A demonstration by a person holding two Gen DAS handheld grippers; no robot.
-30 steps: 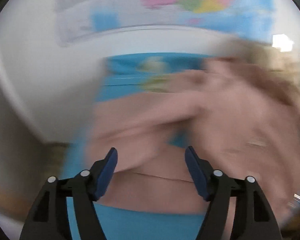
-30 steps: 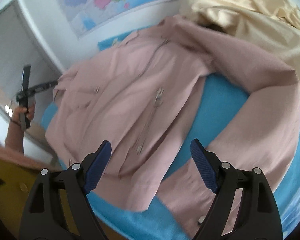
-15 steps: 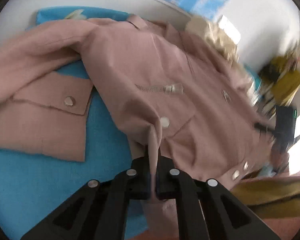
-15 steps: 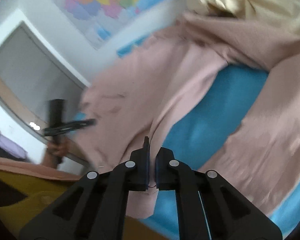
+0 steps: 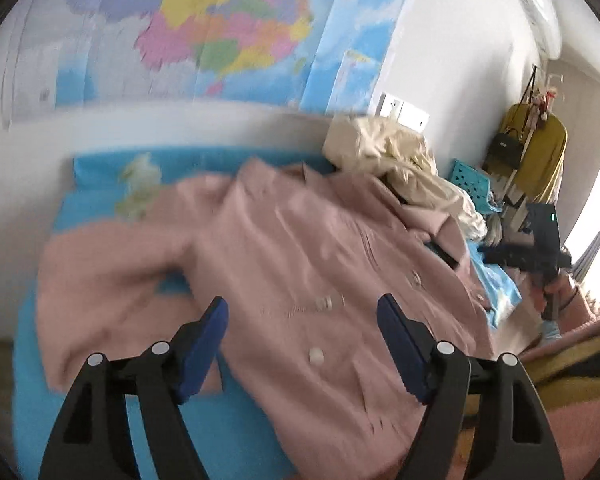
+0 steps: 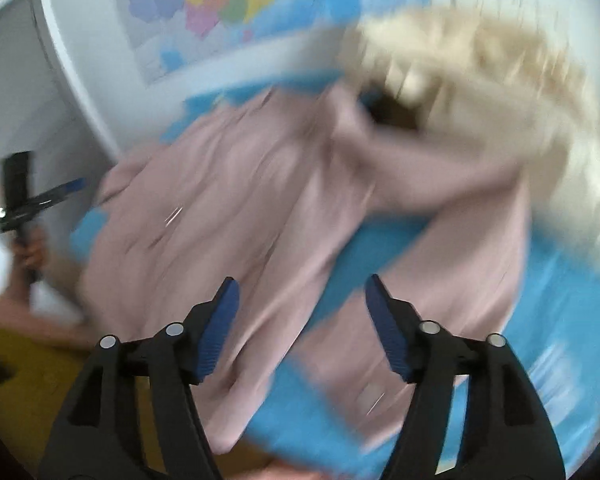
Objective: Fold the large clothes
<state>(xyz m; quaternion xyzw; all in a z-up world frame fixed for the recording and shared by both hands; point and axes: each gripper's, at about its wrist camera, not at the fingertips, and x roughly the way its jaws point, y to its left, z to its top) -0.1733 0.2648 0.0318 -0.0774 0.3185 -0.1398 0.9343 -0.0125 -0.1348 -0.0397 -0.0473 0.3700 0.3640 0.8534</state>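
Note:
A large pink jacket (image 5: 300,264) with snap buttons lies spread on a blue bed sheet (image 5: 228,432). Its sleeve (image 5: 100,280) stretches to the left. My left gripper (image 5: 302,348) is open and empty, above the jacket's lower front panel. In the right wrist view the same jacket (image 6: 236,216) lies blurred on the sheet, with its other sleeve (image 6: 460,280) at the right. My right gripper (image 6: 300,328) is open and empty, above the jacket's hem and the blue gap beside the sleeve. The right gripper also shows in the left wrist view (image 5: 536,256), at the bed's right edge.
A cream garment (image 5: 400,164) is heaped at the bed's far right, touching the jacket's collar; it also shows in the right wrist view (image 6: 480,76). A map (image 5: 228,28) hangs on the wall behind. A yellow coat on a rack (image 5: 540,152) stands at the right.
Both grippers were shut on the jacket's front edge half a second ago. Both are open now, and the jacket lies flat on the sheet.

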